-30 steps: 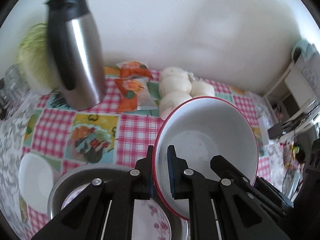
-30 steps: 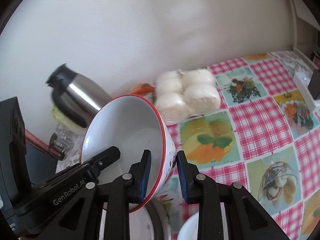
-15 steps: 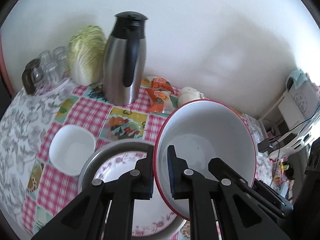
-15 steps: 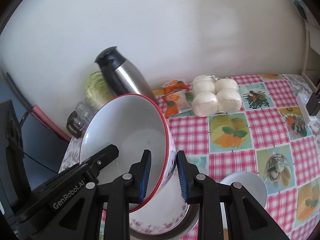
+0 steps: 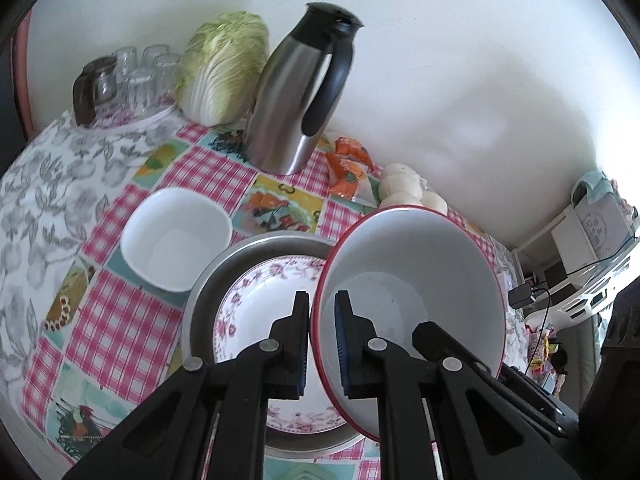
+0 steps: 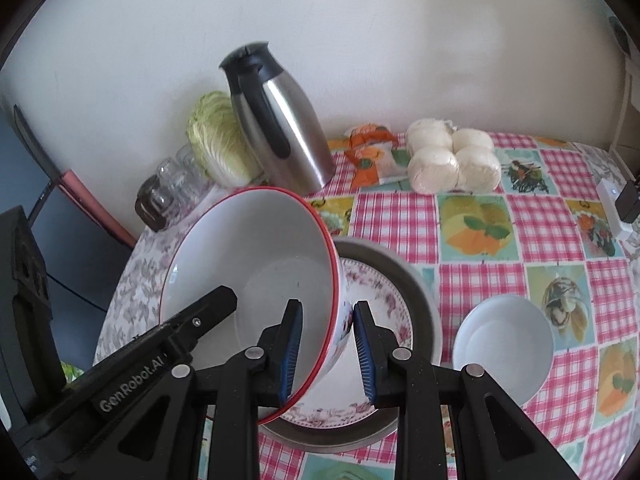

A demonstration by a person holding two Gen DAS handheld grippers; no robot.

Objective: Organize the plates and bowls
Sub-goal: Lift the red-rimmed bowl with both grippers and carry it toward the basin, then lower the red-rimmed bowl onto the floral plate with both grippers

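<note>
A large white bowl with a red rim (image 5: pixel 412 264) (image 6: pixel 256 256) is held tilted in the air between both grippers. My left gripper (image 5: pixel 322 344) is shut on its left rim. My right gripper (image 6: pixel 327 350) is shut on its right wall. Below the bowl, a floral plate (image 5: pixel 260 304) (image 6: pixel 384 300) lies inside a grey metal pan (image 5: pixel 224 264) (image 6: pixel 416 280) on the checked tablecloth. A small white bowl (image 5: pixel 176 236) (image 6: pixel 504 340) stands beside the pan.
A steel thermos jug (image 5: pixel 296 96) (image 6: pixel 280 124), a napa cabbage (image 5: pixel 224 68) (image 6: pixel 220 140) and several glass jars (image 5: pixel 120 80) (image 6: pixel 168 188) stand by the wall. Orange snack packets (image 5: pixel 348 164) (image 6: pixel 372 152) and bagged white buns (image 6: pixel 452 160) lie further right.
Both grippers have lifted and pulled back with the red-rimmed bowl. The pan, plate and small white bowl now show fully below it.
</note>
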